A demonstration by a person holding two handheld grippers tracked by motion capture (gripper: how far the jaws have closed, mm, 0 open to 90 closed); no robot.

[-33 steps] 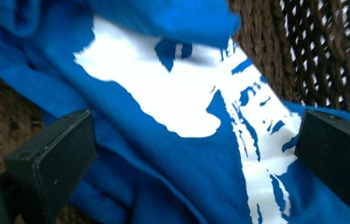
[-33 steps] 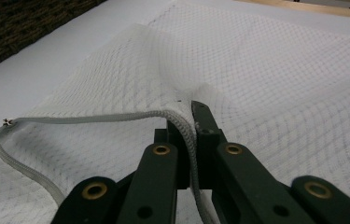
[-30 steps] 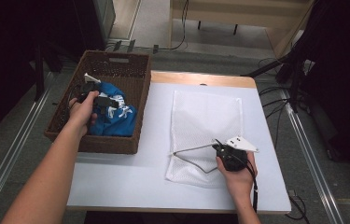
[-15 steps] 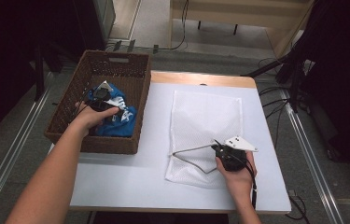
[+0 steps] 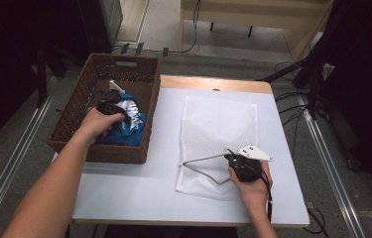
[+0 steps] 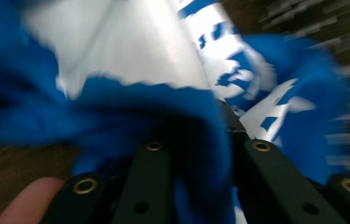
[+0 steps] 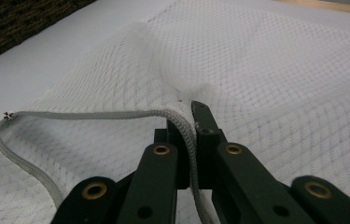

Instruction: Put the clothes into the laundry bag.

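The left hand-held gripper (image 5: 108, 106) is inside the brown woven wicker basket (image 5: 77, 120), its two black jaws drawn close together with a fold of the crumpled blue cloth with white print (image 6: 116, 93) pinched between them; in the left gripper view the blue fabric bulges over and between the jaws, though the picture is blurred with motion. The person's left hand (image 5: 95, 124) wraps the tool from behind, the forearm reaching in from the bottom left. The cloth lies bunched toward the right side of the basket, which sits at the left edge of the white surface (image 5: 139, 183), partly overhanging it. The right hand-held gripper (image 7: 189, 119) has its jaws nearly closed on the grey drawstring cord (image 7: 88, 114) at the hem of the white mesh laundry bag (image 7: 280, 74), lifting that edge slightly so the netting ripples upward. In the high view the bag (image 5: 220, 124) lies flat in the middle-right of the surface, well apart from the basket, with the right hand (image 5: 253, 186) at its lower right corner and the cord running left from the jaws in a shallow loop.
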